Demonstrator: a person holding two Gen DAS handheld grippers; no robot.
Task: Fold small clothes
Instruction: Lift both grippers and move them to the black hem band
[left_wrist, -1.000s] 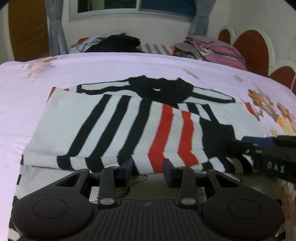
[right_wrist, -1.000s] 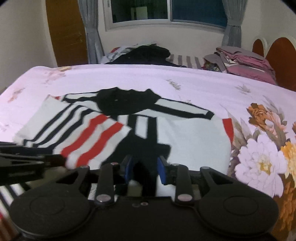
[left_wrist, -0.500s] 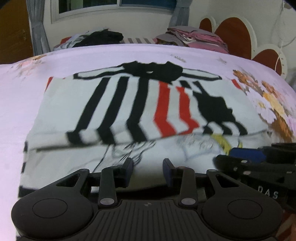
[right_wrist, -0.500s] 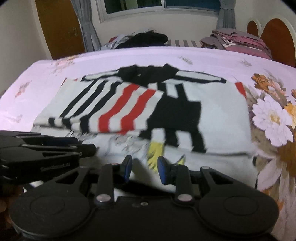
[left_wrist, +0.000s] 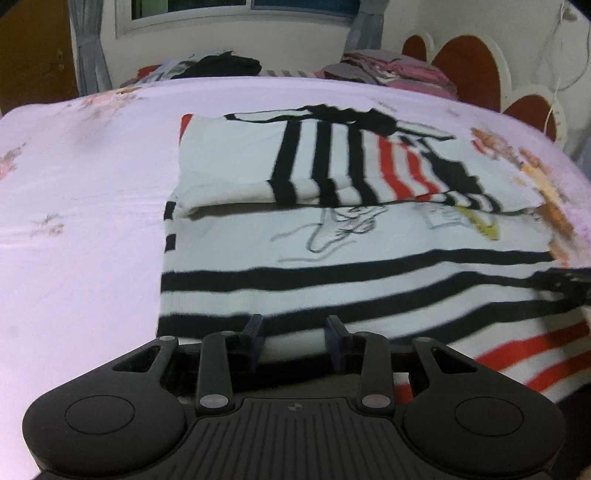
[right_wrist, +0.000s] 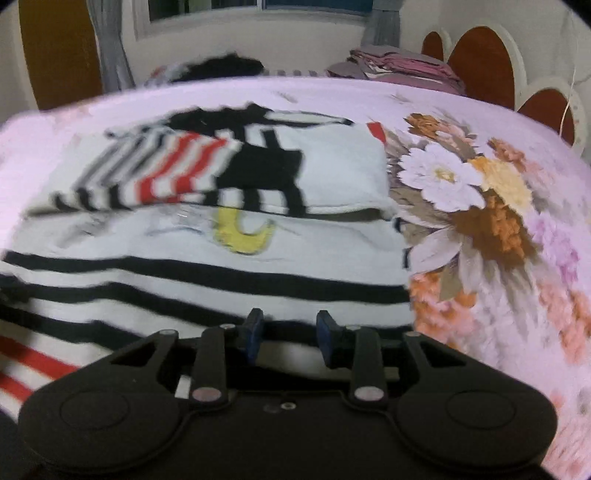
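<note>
— Sweater (left_wrist: 332, 254) first: where is it?

— Spread flat on the pink floral bedspread (left_wrist: 81, 221), filling the middle of both views. Its striped hem lies nearest, at the bottom of each frame; further up, the sleeves are folded across the chest.

— And the claws?

— The left gripper (left_wrist: 294, 334) sits at bottom centre of its view, its blue pads parted a modest gap over the hem, pinching nothing. The right gripper (right_wrist: 289, 330) is likewise at bottom centre above the hem near the sweater's right edge; its jaws are opening, with no cloth between them.

— Beyond the sweater?

— At the top, a dark heap of clothes (left_wrist: 221, 66) under the window (left_wrist: 236, 11), a folded pink stack (right_wrist: 402, 66) to its right, then the scalloped headboard (right_wrist: 484, 62) in the upper right.
</note>
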